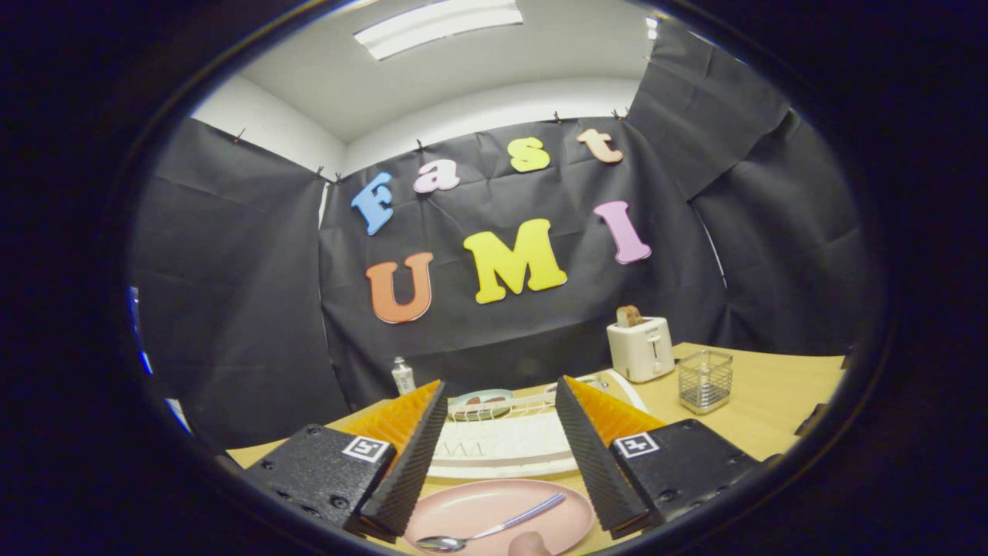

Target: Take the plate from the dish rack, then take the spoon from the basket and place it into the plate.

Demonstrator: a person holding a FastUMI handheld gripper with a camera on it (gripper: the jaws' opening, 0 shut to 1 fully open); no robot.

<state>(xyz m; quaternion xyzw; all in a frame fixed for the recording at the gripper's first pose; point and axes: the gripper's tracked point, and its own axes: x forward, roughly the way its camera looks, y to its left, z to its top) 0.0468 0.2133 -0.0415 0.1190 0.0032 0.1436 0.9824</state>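
A pink plate (502, 506) lies flat on the wooden table (772, 394), low between my two fingers. A metal spoon (494, 529) rests in it, bowl toward the left finger and handle pointing toward the right finger. My gripper (498, 390) is open above the plate, with nothing between the black ribbed fingers (409, 471). Just beyond the plate sits the white dish rack (502, 448), and another plate (478, 401) lies at its far end. A wire mesh basket (705, 380) stands on the table, beyond the right finger.
A white toaster (641, 349) with a slice of bread in it stands behind the rack, left of the basket. A small white bottle (402, 376) is at the table's back left. A fingertip (529, 544) shows at the near rim of the pink plate.
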